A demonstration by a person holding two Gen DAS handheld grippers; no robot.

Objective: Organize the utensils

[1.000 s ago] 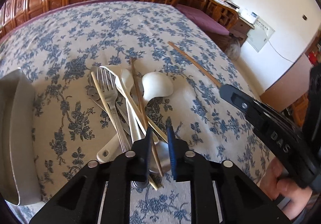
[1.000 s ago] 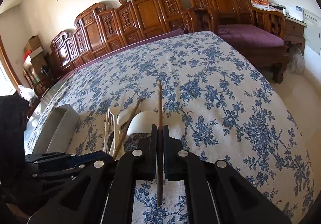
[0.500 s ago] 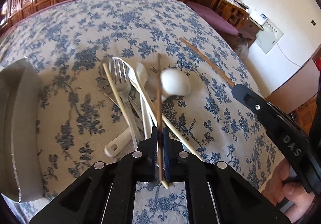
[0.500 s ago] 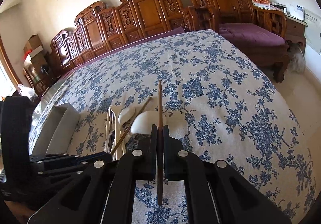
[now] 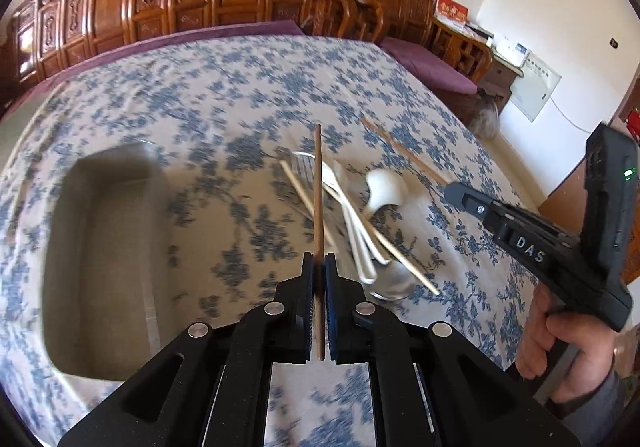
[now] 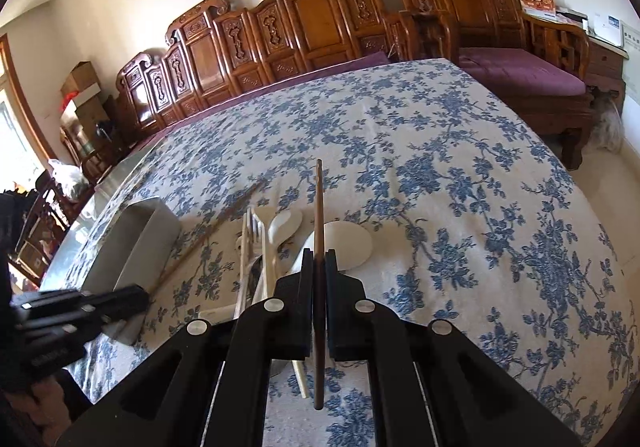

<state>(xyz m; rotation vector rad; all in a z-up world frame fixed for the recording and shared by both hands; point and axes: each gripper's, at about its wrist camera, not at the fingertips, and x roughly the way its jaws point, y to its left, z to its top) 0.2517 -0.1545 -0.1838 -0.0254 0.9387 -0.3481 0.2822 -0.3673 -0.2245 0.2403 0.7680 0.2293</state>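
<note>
Grey tray [image 5: 100,267] looks empty, though blurred; both grippers' jaws each clamp a brown chopstick [image 5: 318,199].

Bright daylight all over, soft shadows under the utensils [image 5: 352,215]. Left wrist view's motion-blurred, especially the tray [image 5: 100,247] and tablecloth [image 5: 224,95]; right one's sharp. Heavy fisheye bending, dark corners.
</note>
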